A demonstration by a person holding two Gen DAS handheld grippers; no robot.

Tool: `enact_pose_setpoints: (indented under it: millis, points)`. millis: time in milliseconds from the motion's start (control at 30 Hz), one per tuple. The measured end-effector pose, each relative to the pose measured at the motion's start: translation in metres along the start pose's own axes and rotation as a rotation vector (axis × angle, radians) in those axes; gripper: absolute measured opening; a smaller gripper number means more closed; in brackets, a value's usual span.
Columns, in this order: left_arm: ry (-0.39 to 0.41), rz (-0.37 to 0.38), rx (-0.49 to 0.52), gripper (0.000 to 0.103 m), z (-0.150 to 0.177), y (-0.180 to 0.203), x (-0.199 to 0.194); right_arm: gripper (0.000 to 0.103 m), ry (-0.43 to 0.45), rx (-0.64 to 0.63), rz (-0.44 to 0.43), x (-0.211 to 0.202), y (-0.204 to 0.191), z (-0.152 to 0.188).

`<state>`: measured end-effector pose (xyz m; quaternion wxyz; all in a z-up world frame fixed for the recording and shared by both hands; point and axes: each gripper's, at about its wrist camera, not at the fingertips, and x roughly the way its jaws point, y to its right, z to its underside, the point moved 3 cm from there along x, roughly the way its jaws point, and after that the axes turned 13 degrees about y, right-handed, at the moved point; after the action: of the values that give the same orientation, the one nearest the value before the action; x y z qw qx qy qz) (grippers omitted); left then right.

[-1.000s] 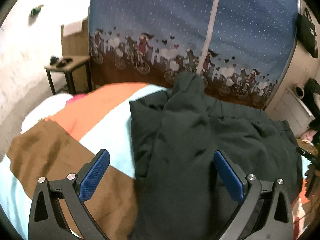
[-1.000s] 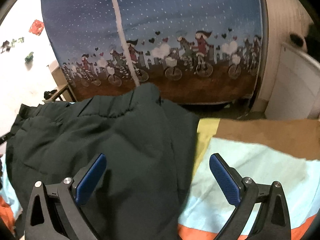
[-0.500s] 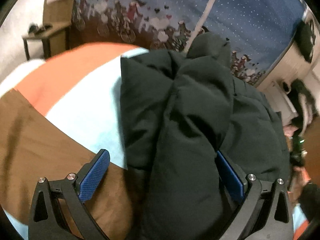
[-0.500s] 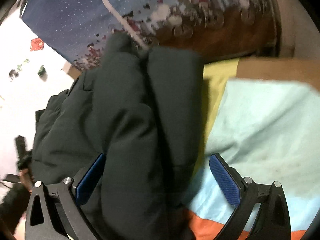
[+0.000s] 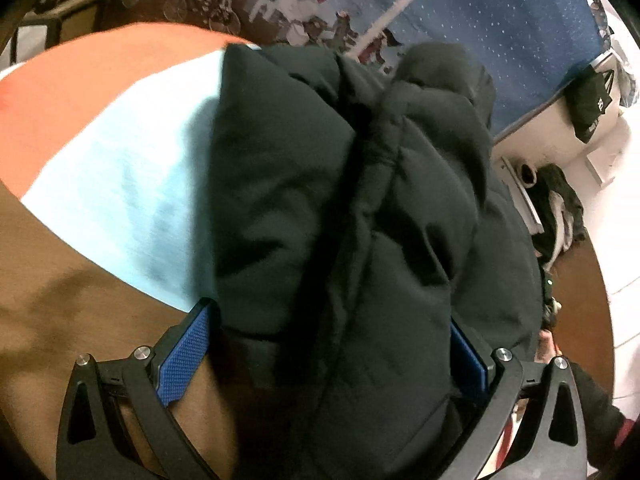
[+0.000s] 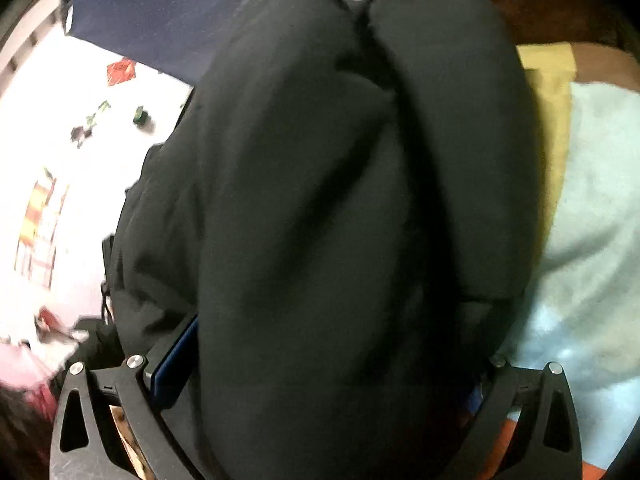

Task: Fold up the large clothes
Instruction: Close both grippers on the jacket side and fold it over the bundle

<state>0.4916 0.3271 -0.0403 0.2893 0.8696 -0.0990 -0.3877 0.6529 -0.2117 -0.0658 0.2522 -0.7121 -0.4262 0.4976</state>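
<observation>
A dark green puffy jacket [image 5: 360, 208] lies bunched on a bed with a striped cover [image 5: 132, 168]. My left gripper [image 5: 328, 352] is wide open, and the jacket's padded bulk fills the gap between its blue pads [image 5: 188, 356]. In the right wrist view the same jacket [image 6: 344, 200] fills most of the frame. My right gripper [image 6: 320, 368] is also wide open around the jacket's thick fold. Its left blue pad [image 6: 176, 364] shows at the fabric's edge; its right pad is hidden by the cloth.
The bed cover has orange, light blue and brown bands [image 5: 60, 300]. A blue patterned curtain [image 5: 500, 20] hangs behind the bed. A small side table [image 5: 60, 4] stands at the far left. Dark clothes [image 5: 560, 208] lie on the floor at the right.
Both grippers have moved forward and down onto the jacket. Its padded folds now sit between the open jaws of each, where before the jacket lay ahead of them.
</observation>
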Motion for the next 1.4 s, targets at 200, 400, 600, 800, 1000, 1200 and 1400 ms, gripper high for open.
enact_pose_setpoints:
  millis: [200,400,600,800,1000,1200,1400]
  points:
    - [-0.048,0.024,-0.023,0.102,0.002,0.008,0.012,0.103,0.036,0.034,0.039,-0.001,0.000,0.001]
    - [-0.030,-0.071,0.025,0.098,0.004,0.023,0.008,0.103,0.049,0.010,0.141,0.000,-0.013,0.003]
    - [0.039,-0.170,-0.014,0.059,0.005,0.027,-0.012,0.074,0.110,-0.044,0.222,-0.012,-0.036,0.009]
    - [0.105,-0.205,-0.023,0.028,0.006,0.044,-0.038,0.036,0.155,-0.135,0.289,-0.027,-0.074,0.012]
    - [0.181,-0.209,0.070,0.021,0.007,0.082,-0.070,0.027,0.220,-0.176,0.298,-0.033,-0.104,0.014]
    - [0.250,-0.223,0.108,0.021,-0.007,0.115,-0.103,0.026,0.248,-0.229,0.246,-0.042,-0.149,0.018]
    - [0.259,-0.273,0.138,0.021,-0.004,0.110,-0.152,0.026,0.237,-0.265,0.199,-0.023,-0.195,0.013]
